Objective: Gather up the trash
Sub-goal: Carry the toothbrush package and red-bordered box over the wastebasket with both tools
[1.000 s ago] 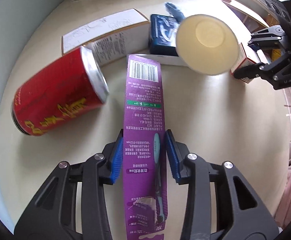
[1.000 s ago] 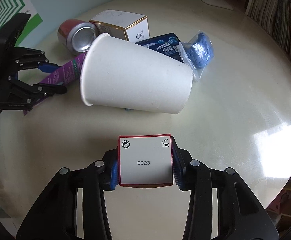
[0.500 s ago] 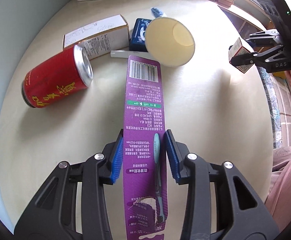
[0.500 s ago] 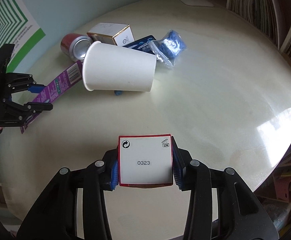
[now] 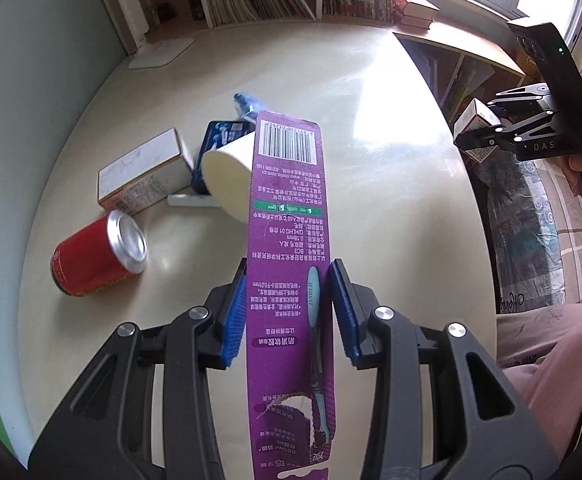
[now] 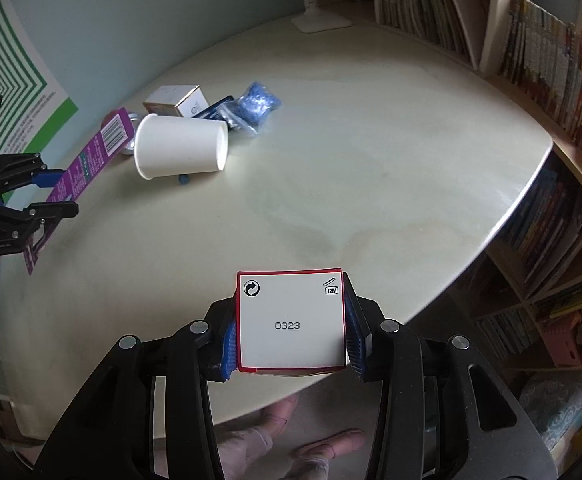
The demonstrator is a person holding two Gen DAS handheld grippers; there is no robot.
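Desk (image 6: 371,152): we see a round, pale top that carries a cluster of trash near its far left edge; bookshelves (image 6: 539,52) stand beyond its far and right edges.
Left gripper (image 5: 289,312): we hold it above the near left edge of the desk, its jaws closed on the long sides of the purple toothbrush card (image 5: 289,240), which projects forward over the cluster.
Right gripper (image 6: 291,344): we hold it over the near edge of the desk, its jaws pressed against both sides of the small red-edged box (image 6: 291,322), whose white face reads 0323.
Paper cup (image 6: 179,152): we see it lying on its side in the cluster, mouth toward the left gripper.
Red can (image 5: 95,258): lying on its side near the left edge, its silver top facing the cup, apart from it.
White carton (image 5: 143,172): resting just behind the can, beside the cup.
Dark blue packet (image 5: 219,144): flat, between the carton and the cup, partly hidden by the cup.
Blue bag (image 6: 255,106): a crumpled clear bag with blue contents, just beyond the cup's base.
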